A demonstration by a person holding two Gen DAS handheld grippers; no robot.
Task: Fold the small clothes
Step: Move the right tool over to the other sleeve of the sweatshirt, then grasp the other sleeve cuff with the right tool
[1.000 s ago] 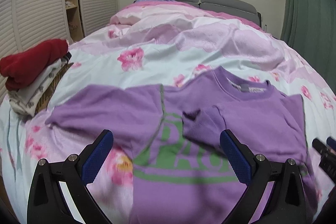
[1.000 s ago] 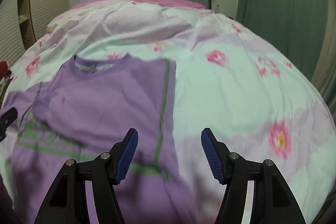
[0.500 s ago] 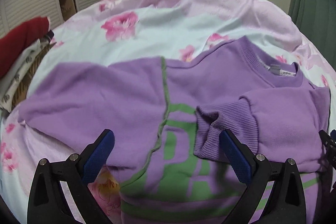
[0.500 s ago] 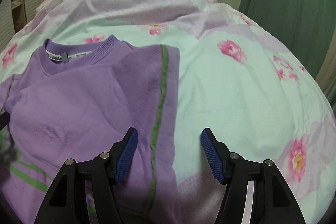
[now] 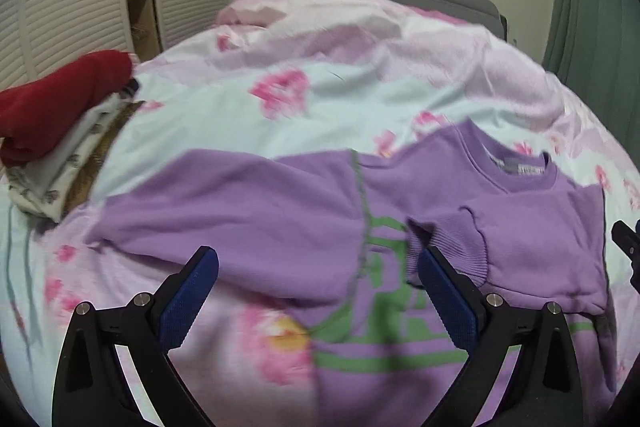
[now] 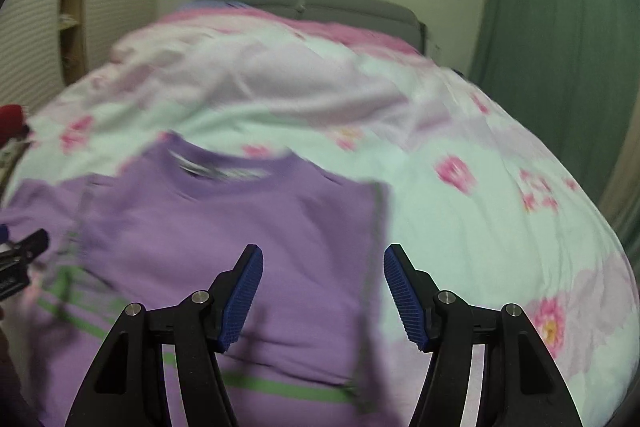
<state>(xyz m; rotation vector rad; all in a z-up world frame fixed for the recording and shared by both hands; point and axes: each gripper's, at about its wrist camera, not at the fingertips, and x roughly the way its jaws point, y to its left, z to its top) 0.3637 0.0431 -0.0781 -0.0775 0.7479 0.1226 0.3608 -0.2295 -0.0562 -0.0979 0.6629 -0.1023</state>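
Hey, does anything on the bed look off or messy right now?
Nothing is spilled or damaged. The purple sweatshirt is only half folded: one sleeve lies across its chest, the other sleeve is spread out on the floral duvet.

Soft, dim indoor light with no glare. Both fisheye views bend strongly and darken at the corners. Motion blur smears the bedspread (image 6: 460, 211), worst in the right wrist view.

A bed (image 5: 360, 99) covered by a pale floral duvet carries everything. A purple sweatshirt (image 5: 280, 211) lies spread flat on it, one sleeve folded across the chest. Near the left edge sits a stack of folded clothes (image 5: 60, 147), a red garment (image 5: 60, 99) on top.
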